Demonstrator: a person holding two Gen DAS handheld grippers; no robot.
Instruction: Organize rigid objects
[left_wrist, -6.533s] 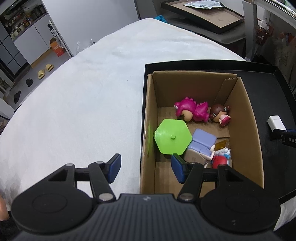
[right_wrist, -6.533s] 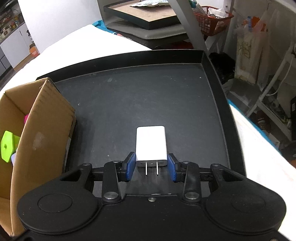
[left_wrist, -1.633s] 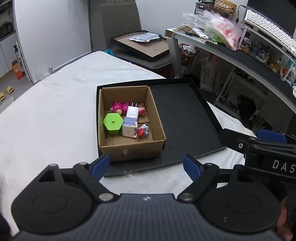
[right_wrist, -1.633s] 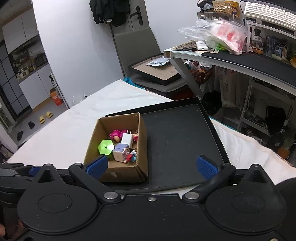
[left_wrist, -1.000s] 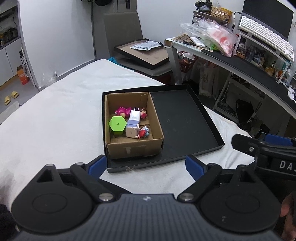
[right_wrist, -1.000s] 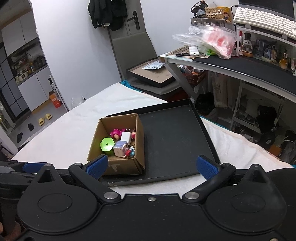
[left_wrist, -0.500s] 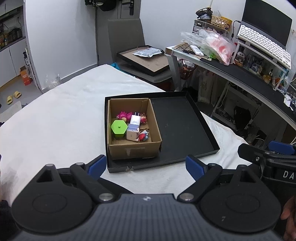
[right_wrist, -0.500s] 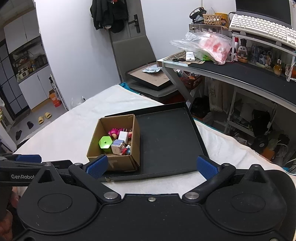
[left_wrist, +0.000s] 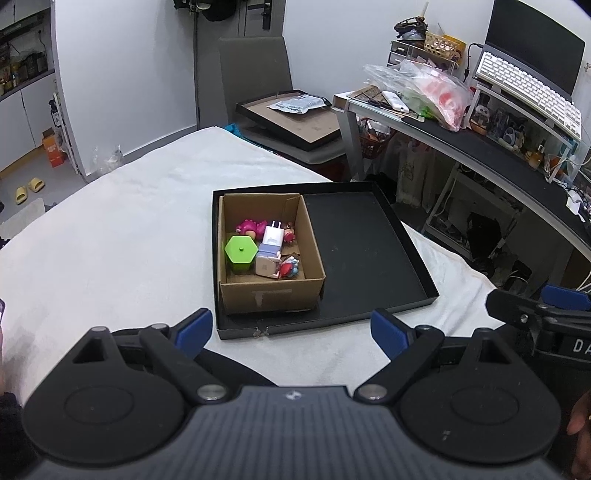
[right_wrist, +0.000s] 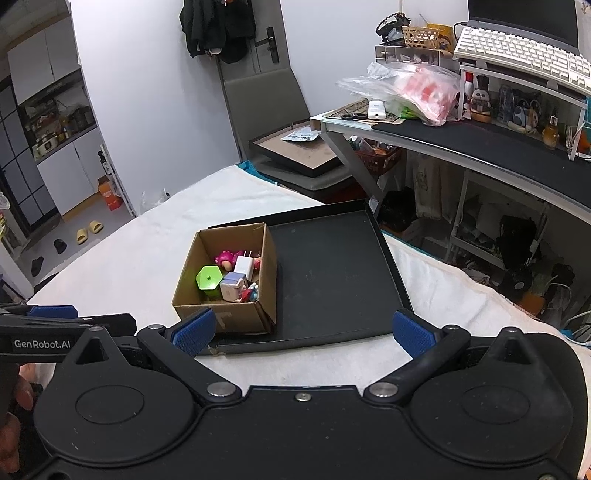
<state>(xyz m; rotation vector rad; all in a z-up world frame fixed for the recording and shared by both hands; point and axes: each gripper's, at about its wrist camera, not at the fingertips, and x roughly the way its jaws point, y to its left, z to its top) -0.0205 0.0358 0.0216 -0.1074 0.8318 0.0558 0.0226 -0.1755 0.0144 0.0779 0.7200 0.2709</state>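
Observation:
A cardboard box (left_wrist: 271, 295) (right_wrist: 266, 258) stands in the left part of a black tray (left_wrist: 362, 251) (right_wrist: 332, 273) on the white-covered bed. Inside lie a green hexagonal piece (left_wrist: 241, 251) (right_wrist: 209, 277), a white charger plug (left_wrist: 272, 235) (right_wrist: 243, 265), a pink dinosaur toy (left_wrist: 248, 226), a lilac cube (left_wrist: 266, 258) and small figures (left_wrist: 287, 266). My left gripper (left_wrist: 291, 332) hovers open and empty well in front of the tray. My right gripper (right_wrist: 301, 330) is likewise open and empty, held back at the near tray edge.
The tray's right half is bare black. A grey chair (right_wrist: 266, 107) with a framed board (right_wrist: 295, 151) stands behind the bed. A cluttered desk (right_wrist: 480, 144) with a keyboard (right_wrist: 524, 59) runs along the right. The other gripper shows at each view's side.
Both grippers have drawn a little further back from the tray, so the box looks smaller. Their jaws stayed open. The charger lies in the box.

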